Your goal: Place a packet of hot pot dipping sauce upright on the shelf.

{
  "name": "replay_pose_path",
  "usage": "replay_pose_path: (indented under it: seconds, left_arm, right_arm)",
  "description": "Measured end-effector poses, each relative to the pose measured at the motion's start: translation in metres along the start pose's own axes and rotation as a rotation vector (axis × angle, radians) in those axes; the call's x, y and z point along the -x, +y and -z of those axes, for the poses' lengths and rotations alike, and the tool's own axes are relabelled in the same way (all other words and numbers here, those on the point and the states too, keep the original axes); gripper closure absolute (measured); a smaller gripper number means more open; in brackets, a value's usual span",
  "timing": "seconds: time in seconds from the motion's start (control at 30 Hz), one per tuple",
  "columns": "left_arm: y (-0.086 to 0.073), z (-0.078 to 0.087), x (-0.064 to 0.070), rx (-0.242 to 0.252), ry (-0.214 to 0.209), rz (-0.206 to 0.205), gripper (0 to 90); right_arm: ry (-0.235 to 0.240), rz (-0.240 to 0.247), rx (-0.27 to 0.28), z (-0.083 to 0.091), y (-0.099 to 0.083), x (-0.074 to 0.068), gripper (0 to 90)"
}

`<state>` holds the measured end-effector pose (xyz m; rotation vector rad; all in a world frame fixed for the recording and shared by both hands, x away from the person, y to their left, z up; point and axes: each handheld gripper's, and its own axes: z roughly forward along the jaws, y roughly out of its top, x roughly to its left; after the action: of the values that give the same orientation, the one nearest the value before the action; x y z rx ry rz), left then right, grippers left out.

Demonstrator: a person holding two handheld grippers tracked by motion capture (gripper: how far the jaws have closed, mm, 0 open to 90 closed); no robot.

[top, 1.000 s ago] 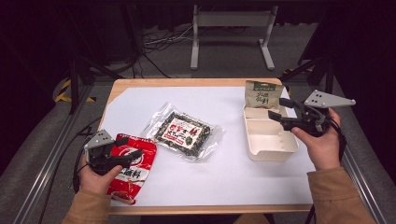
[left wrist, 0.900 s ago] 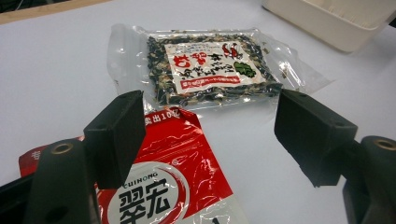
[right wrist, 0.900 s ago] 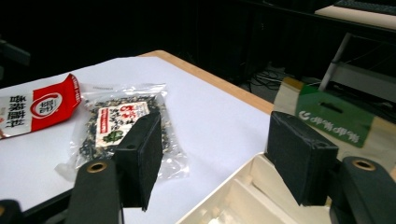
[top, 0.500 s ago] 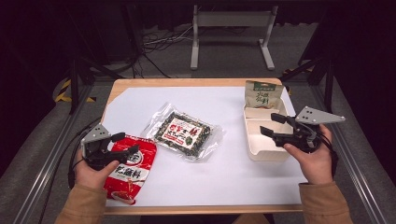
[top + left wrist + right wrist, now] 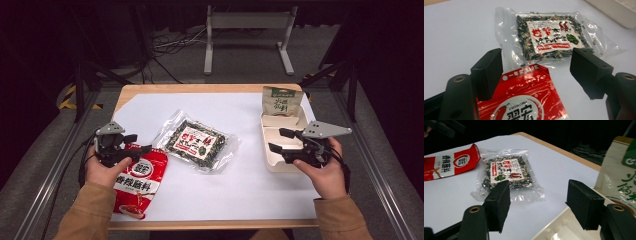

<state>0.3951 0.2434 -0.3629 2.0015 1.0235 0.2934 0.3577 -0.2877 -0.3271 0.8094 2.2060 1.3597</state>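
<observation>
The clear seaweed packet (image 5: 197, 143) is lying flat at the middle of the white table (image 5: 250, 185), with the left gripper (image 5: 134, 145) at about its eight o'clock and the right gripper (image 5: 276, 141) at about its three o'clock, both well apart from it. The red snack bag (image 5: 137, 182) is lying just under the left gripper, whose jaws are standing wide apart over the bag's top edge; whether they are touching it cannot be told. The left gripper view is showing the bag's notched top corner (image 5: 529, 72) rising between the jaws, with the packet (image 5: 551, 37) beyond at twelve o'clock. The right gripper is hovering with its jaws wide apart and holding nothing, over the near end of the cream tray (image 5: 267, 152). The right gripper view is bringing out the green pouch (image 5: 621, 175) standing at two o'clock behind the tray's rim (image 5: 554, 225).
</observation>
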Motion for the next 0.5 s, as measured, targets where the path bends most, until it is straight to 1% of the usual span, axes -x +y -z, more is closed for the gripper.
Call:
replay_pose_path:
  seconds: [0.03,0.1,0.2,0.23,0.3,0.37,0.4,0.43,0.5]
  left_arm:
    - [0.001,-0.001,-0.003,-0.005,-0.003,0.002,27.0]
    - [0.003,-0.002,-0.01,-0.022,0.011,-0.009,26.8]
    - [0.004,-0.002,-0.023,-0.033,0.018,0.006,27.1]
    - [0.004,-0.001,-0.027,-0.033,0.016,0.003,27.1]
    - [0.004,-0.001,-0.037,-0.058,0.028,0.005,26.8]
    - [0.003,-0.001,-0.047,-0.07,0.015,0.01,25.4]
    - [0.002,-0.002,-0.052,-0.087,0.01,0.015,24.7]
    - [0.001,-0.003,-0.056,-0.093,0.014,0.011,23.9]
    - [-0.002,-0.005,-0.063,-0.103,0.01,0.019,23.3]
  right_arm:
    - [0.011,0.004,-0.005,-0.003,-0.001,-0.003,35.9]
    - [0.027,0.008,-0.013,-0.006,-0.002,-0.006,35.6]
    - [0.045,0.022,-0.027,-0.012,-0.004,-0.012,35.1]
    - [0.051,0.023,-0.031,-0.014,-0.004,-0.013,34.9]
    - [0.062,0.03,-0.035,-0.016,-0.005,-0.016,34.7]
    - [0.064,0.035,-0.037,-0.017,-0.005,-0.018,34.6]
    - [0.065,0.033,-0.038,-0.017,-0.005,-0.018,34.5]
    - [0.066,0.033,-0.037,-0.017,-0.006,-0.019,34.4]
    - [0.068,0.031,-0.034,-0.017,-0.006,-0.019,34.2]
